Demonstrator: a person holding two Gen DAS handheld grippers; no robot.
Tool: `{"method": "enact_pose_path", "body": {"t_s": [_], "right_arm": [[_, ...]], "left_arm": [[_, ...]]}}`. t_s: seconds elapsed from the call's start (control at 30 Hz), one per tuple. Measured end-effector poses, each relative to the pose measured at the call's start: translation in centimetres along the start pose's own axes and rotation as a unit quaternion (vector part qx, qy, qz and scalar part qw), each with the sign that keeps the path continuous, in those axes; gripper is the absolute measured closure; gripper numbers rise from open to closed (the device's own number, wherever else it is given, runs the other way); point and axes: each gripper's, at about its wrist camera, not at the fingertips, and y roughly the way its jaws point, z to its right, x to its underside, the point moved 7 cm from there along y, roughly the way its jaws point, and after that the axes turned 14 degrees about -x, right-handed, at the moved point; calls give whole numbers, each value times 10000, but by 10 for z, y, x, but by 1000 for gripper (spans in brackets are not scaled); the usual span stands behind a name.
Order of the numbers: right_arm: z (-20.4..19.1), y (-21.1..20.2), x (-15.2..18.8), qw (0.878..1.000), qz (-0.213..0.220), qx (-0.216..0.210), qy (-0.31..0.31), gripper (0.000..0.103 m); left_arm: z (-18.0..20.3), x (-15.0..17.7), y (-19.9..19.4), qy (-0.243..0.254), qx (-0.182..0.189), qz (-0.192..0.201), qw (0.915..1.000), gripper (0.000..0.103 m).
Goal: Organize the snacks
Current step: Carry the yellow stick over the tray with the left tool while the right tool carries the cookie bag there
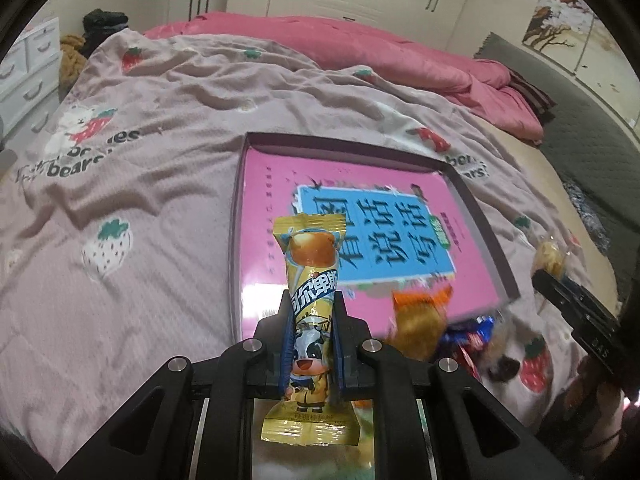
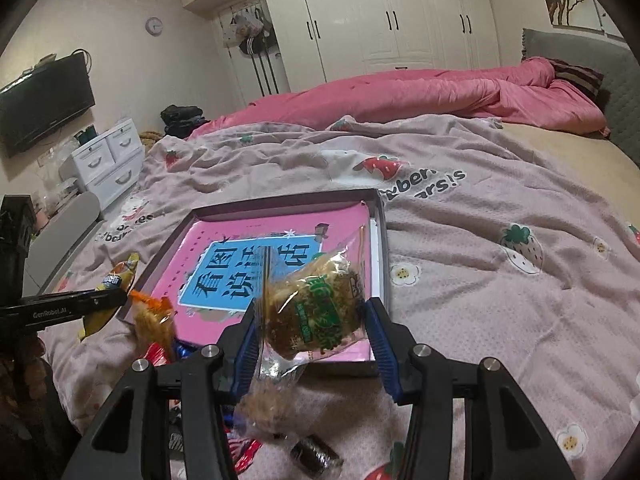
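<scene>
Both snacks are picked up and mid-carry. The left gripper (image 1: 310,316) has its jaws clamped on a yellow candy packet (image 1: 310,276); the right gripper (image 2: 312,330) pinches a clear-wrapped snack (image 2: 316,304). Next—lower each into the pink-lined box (image 1: 256,142) at twelve o'clock, then release.

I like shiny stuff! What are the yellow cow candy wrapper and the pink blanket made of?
The yellow cow candy wrapper looks like glossy plastic film: it glints and has crimped ends. The pink blanket looks like soft, matte knit or fleece fabric: it wrinkles without shine.
</scene>
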Motion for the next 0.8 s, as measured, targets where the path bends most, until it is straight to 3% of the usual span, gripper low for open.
{"method": "enact_pose_path", "body": {"t_s": [0.3,0.8], "right_arm": [[17,23,2,9995,-201,41,223,53],[12,49,12,9984,-550,-18,127,53]], "left_arm": [[5,-16,26,53,-142,-9,9999,87],[27,-13,52,412,-242,-73,9988,87]]}}
